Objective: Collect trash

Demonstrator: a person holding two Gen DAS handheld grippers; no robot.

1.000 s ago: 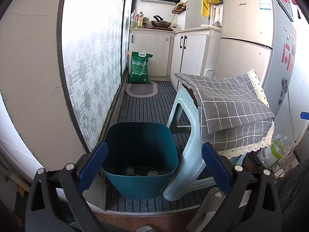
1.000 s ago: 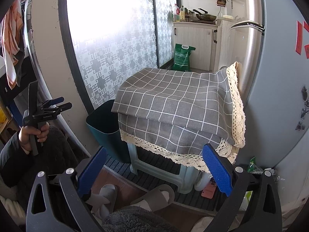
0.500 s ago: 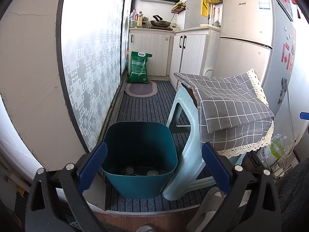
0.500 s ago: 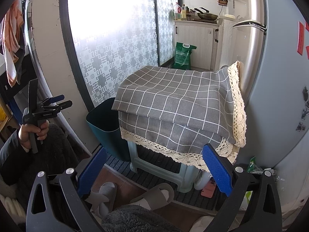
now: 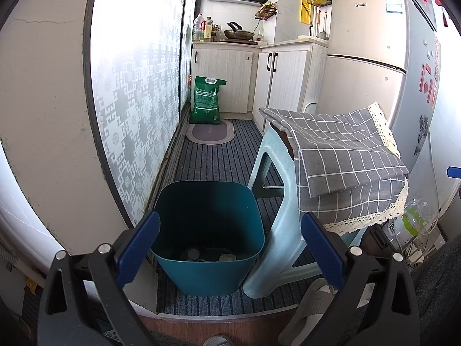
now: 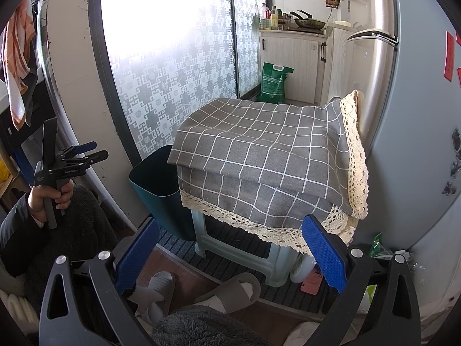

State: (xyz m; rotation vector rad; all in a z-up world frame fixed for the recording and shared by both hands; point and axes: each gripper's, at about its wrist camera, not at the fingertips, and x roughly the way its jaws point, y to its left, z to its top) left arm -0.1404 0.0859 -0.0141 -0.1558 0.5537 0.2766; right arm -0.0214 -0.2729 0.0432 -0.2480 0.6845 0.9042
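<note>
A teal trash bin (image 5: 209, 268) stands on the striped floor mat, with several bits of trash (image 5: 207, 255) at its bottom. It also shows in the right wrist view (image 6: 157, 178), left of the stool. My left gripper (image 5: 230, 248) is open and empty, held above the bin's near rim. It shows from the side in the right wrist view (image 6: 86, 152), in a hand at the left. My right gripper (image 6: 230, 248) is open and empty, facing the stool. A pale stool (image 5: 270, 167) carries a grey checked cloth (image 6: 259, 155) with a lace hem; nothing lies on the cloth.
A fridge (image 5: 371, 57) stands right of the stool. Crumpled plastic wrappers (image 6: 380, 248) and a bottle (image 6: 302, 268) lie on the floor by the fridge. A green bag (image 5: 206, 101) leans on the far cabinets. A frosted sliding door (image 5: 138, 86) runs along the left. Slippered feet (image 6: 230, 291) are below.
The right gripper has drifted a little, so the stool and cloth sit slightly higher and to the right in its view. The left gripper has barely moved.
</note>
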